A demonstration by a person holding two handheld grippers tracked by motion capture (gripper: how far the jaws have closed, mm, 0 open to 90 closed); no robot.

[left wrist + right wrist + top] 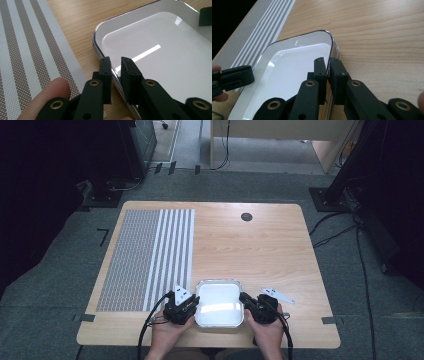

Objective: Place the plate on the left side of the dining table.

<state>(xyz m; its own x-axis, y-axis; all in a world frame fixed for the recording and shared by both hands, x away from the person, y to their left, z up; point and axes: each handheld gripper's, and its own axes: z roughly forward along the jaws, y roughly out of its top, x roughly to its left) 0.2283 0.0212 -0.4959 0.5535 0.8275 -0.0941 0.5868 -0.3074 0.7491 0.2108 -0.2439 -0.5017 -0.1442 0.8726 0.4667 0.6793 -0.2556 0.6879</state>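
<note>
White tray (pixel 219 304) between both grippers — each clamps a side rim.

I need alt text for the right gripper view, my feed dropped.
The right gripper is shut on the right rim of a white tray that sits on a wooden table, one jaw inside the rim and one outside. The left gripper holds the tray's opposite edge, and a striped mat lies beyond.
</note>
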